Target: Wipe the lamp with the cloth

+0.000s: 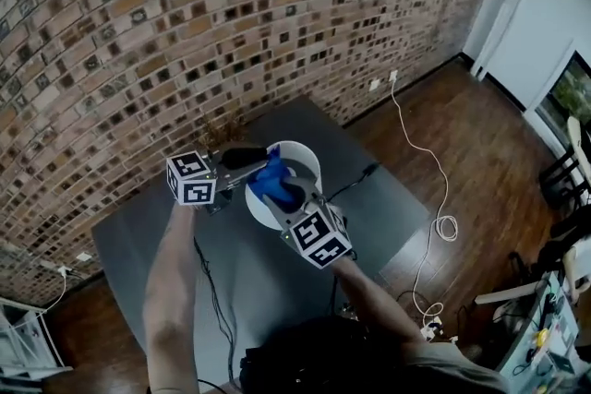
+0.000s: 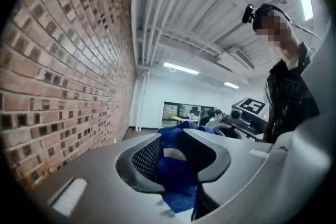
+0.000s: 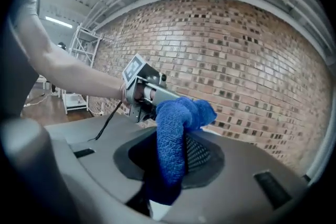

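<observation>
The lamp shows in the head view as a round white shade (image 1: pixel 303 160) standing on the grey table (image 1: pixel 138 244). Above the shade hangs a blue cloth (image 1: pixel 270 181), bunched up and held from both sides. My left gripper (image 1: pixel 247 160) comes in from the left and is shut on the cloth (image 2: pixel 178 181). My right gripper (image 1: pixel 284 191) comes in from the lower right and is shut on the same cloth (image 3: pixel 172 139), which drapes over its jaws. Most of the shade is hidden by the cloth and the grippers.
A brick wall (image 1: pixel 185 32) runs behind the table. A black cable (image 1: pixel 209 286) lies across the tabletop, and a white cord (image 1: pixel 434 198) trails over the wooden floor to the right. A metal shelf (image 3: pixel 79 60) stands by the wall.
</observation>
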Demonstrator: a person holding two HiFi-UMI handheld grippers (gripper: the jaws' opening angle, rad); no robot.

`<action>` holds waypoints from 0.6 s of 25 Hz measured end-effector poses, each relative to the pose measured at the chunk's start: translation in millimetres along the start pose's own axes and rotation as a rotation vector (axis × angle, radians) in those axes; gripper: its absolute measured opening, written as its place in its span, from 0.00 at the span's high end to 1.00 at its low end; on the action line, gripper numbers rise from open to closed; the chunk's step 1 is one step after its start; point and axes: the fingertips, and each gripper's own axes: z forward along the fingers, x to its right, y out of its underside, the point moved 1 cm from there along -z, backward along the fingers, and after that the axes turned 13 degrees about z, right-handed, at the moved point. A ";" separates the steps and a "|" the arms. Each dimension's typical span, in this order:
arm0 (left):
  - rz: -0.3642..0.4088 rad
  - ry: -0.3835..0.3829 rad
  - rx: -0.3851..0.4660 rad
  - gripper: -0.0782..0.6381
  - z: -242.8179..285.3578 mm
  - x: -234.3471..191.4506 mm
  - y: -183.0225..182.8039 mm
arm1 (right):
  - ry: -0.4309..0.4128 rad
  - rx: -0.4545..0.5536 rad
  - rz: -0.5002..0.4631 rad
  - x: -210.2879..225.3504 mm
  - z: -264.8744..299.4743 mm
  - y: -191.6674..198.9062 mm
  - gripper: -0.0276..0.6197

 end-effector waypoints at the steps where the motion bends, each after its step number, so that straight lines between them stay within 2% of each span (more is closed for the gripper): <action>1: 0.036 0.000 -0.011 0.74 3.3 3.5 -0.9 | 0.002 0.039 0.015 3.2 -5.4 1.1 0.79; 2: 0.071 -0.008 -0.001 0.74 5.3 6.9 -5.5 | -0.005 0.092 0.054 9.2 -12.2 0.9 0.79; 3: 0.102 -0.020 0.026 0.75 5.8 10.0 -13.0 | -0.025 0.160 0.135 18.5 -20.2 -0.4 0.78; 4: 0.122 -0.027 0.061 0.76 5.6 13.3 -21.2 | -0.061 0.241 0.265 30.5 -28.8 -2.2 0.78; 6: 0.135 -0.005 0.088 0.77 8.1 21.6 -28.7 | -0.155 0.390 0.594 56.9 -43.9 -4.9 0.79; 7: 0.139 0.018 0.069 0.77 11.7 25.5 -25.5 | -0.192 0.433 0.729 67.8 -48.2 -4.0 0.79; 8: 0.145 0.038 0.039 0.77 15.8 28.5 -19.6 | -0.216 0.450 0.820 74.6 -50.2 -1.9 0.79; 10: 0.140 0.059 0.011 0.77 19.0 30.5 -11.8 | -0.258 0.463 0.919 74.5 -52.5 -1.3 0.79; 11: 0.123 0.060 0.029 0.77 16.7 29.3 -13.9 | -0.289 0.485 0.954 70.8 -55.2 -5.8 0.79; 13: 0.076 0.048 0.107 0.77 6.3 22.5 -27.7 | -0.353 0.542 0.992 65.3 -63.9 -20.5 0.79; 15: 0.012 0.023 0.215 0.77 -10.3 11.3 -44.6 | -0.384 0.558 0.960 62.5 -72.1 -33.7 0.79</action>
